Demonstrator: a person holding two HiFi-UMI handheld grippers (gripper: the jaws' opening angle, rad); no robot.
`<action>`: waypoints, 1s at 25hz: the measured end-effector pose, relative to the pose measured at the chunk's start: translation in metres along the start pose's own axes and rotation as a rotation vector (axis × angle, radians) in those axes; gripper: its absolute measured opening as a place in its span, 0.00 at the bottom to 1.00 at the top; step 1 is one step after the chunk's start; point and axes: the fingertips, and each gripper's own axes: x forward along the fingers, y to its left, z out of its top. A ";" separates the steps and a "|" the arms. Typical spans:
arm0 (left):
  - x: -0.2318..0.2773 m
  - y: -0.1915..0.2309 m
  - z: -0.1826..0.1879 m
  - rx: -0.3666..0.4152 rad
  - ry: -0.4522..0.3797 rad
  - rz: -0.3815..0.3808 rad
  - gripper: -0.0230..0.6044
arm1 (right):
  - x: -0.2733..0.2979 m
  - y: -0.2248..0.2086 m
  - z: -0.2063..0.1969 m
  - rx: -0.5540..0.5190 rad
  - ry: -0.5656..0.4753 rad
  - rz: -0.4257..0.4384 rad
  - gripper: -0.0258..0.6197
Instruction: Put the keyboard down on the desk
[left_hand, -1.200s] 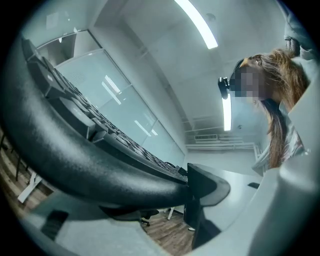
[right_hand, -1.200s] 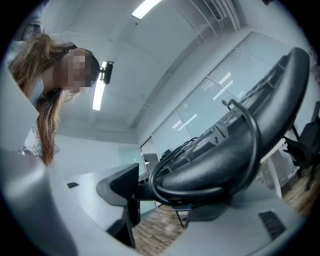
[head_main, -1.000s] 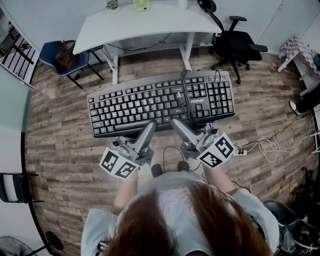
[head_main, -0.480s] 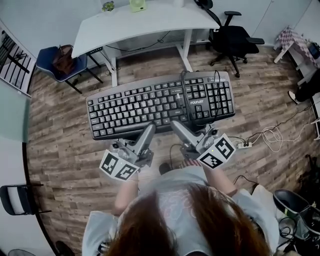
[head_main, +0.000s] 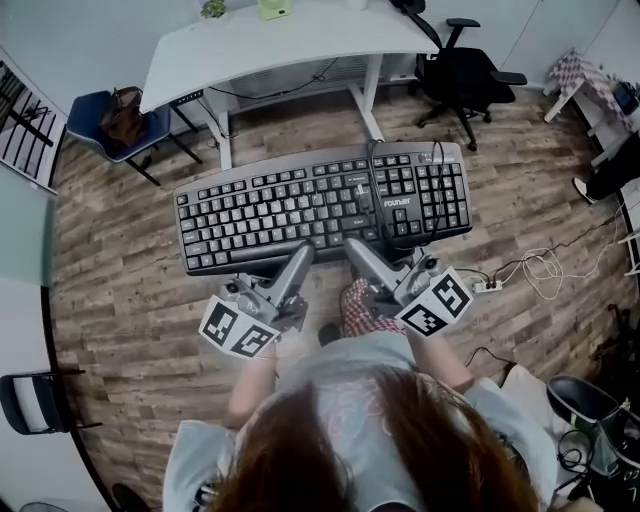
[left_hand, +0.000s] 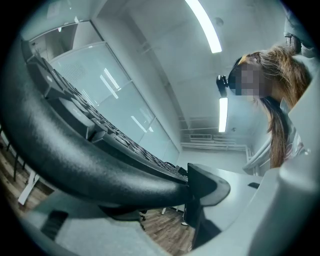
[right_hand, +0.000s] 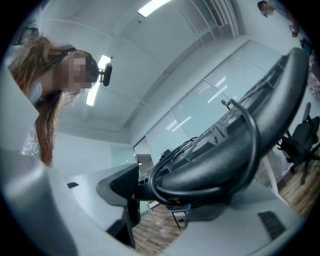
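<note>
My left gripper (head_main: 296, 264) and right gripper (head_main: 361, 259) each have their jaws clamped on the near edge of the black keyboard (head_main: 300, 208). I hold it keys up in the air over the wood floor (head_main: 130, 290), its cable (head_main: 374, 190) looped across the number-pad end. Beyond it stands the white bench (head_main: 290, 45), well apart from the keyboard, flanked by a blue chair (head_main: 100, 105) on the left and a black office chair (head_main: 465, 75) on the right.
</note>
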 end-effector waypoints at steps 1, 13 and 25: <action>0.000 0.001 -0.001 -0.002 0.000 0.000 0.48 | 0.000 -0.001 -0.001 -0.001 0.000 -0.001 0.50; 0.022 0.023 -0.009 0.033 -0.029 -0.010 0.48 | 0.016 -0.030 -0.003 -0.030 -0.019 0.036 0.51; 0.111 0.080 -0.003 0.037 -0.021 -0.003 0.48 | 0.076 -0.114 0.026 -0.020 -0.017 0.039 0.51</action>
